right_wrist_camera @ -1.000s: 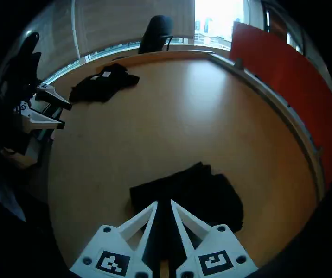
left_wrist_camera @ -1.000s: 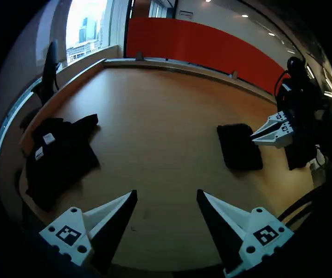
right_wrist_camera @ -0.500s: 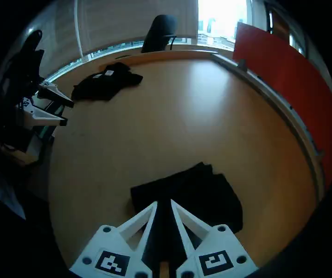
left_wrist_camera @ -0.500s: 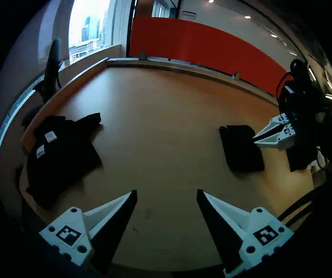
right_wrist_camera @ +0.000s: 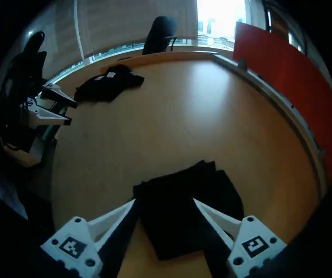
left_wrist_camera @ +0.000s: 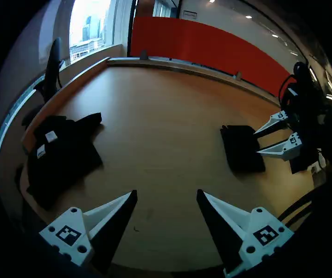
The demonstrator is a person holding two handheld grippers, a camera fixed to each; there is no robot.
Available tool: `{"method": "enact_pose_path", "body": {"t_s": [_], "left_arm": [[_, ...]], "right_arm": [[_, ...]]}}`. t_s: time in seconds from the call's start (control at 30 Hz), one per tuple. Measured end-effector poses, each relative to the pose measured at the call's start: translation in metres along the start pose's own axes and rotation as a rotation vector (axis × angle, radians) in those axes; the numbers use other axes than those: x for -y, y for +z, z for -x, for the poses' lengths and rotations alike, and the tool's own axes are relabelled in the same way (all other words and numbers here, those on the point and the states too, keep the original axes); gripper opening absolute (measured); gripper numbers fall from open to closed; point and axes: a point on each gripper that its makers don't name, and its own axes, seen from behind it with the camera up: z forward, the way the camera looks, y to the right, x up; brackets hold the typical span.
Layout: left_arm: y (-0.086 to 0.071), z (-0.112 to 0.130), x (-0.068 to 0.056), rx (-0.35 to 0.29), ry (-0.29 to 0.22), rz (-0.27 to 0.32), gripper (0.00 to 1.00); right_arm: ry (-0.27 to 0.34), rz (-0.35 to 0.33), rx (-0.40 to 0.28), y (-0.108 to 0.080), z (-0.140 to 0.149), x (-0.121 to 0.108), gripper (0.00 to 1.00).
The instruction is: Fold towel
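Right tool (right_wrist_camera: 166, 201) now spread wide — folded towel (right_wrist_camera: 187, 208) released, left tool (left_wrist_camera: 166, 191) agape, empty.

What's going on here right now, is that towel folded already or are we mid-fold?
A person works over a wooden table with a gripper in each hand. The right gripper is open, its fingers spread either side of the near end of a black towel, which lies folded flat and ungripped. The left gripper is open too, over bare table, holding nothing. A heap of loose black cloth sits near the table's edge.
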Motion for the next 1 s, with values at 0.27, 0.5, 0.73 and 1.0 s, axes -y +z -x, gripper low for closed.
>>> {"method": "enact_pose_path", "body": {"t_s": [0.27, 0.5, 0.73, 1.0], "left_arm": [[0.001, -0.002, -0.003, 0.0, 0.008, 0.004, 0.95], [0.002, -0.005, -0.004, -0.002, 0.014, 0.007, 0.95], [0.004, -0.006, -0.005, 0.001, 0.025, 0.011, 0.95], [0.004, -0.006, -0.008, 0.003, 0.035, 0.015, 0.95]], "right_arm": [[0.029, 0.027, -0.003, -0.005, 0.009, -0.003, 0.85], [0.062, 0.053, 0.014, -0.011, 0.029, -0.005, 0.84], [0.087, 0.081, 0.043, -0.02, 0.055, -0.005, 0.84], [0.103, 0.105, 0.071, -0.024, 0.077, -0.005, 0.84]]}}
